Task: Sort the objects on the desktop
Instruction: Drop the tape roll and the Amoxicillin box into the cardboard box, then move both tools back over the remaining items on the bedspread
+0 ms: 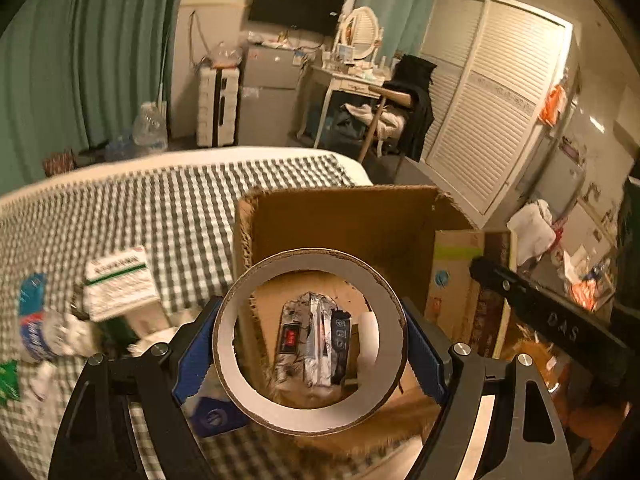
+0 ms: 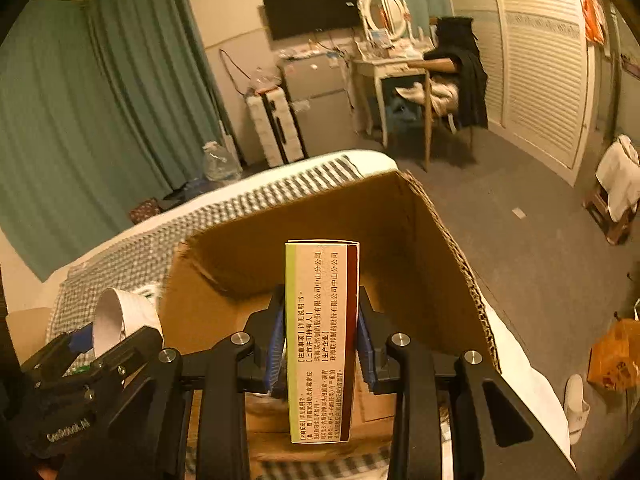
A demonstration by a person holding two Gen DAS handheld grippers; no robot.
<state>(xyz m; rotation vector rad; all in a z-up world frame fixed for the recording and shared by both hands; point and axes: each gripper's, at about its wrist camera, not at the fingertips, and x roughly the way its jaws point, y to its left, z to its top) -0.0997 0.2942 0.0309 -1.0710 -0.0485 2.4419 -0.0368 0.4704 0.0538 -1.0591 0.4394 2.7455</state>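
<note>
A tape roll [image 1: 310, 340] stands clamped between the blue pads of the left tongs [image 1: 310, 354], its hole facing the camera, and a tall printed medicine box [image 2: 322, 340] is clamped upright in the right tongs [image 2: 322, 344]. Both are held over the open cardboard box [image 1: 344, 220], where a foil packet [image 1: 314, 344] lies on the bottom just ahead of the left tongs. To their left, on the checked bed cover [image 1: 140, 208], lie a white carton [image 1: 120, 284] and a blue-labelled bottle [image 1: 38, 320].

Both wrist fisheyes look steeply down, close over the open cardboard box [image 1: 344, 216] [image 2: 304, 216]; both share the checked bedspread [image 1: 140, 208] [image 2: 256, 196] and wall television [image 1: 296, 4] [image 2: 312, 8] at upper centre.
</note>
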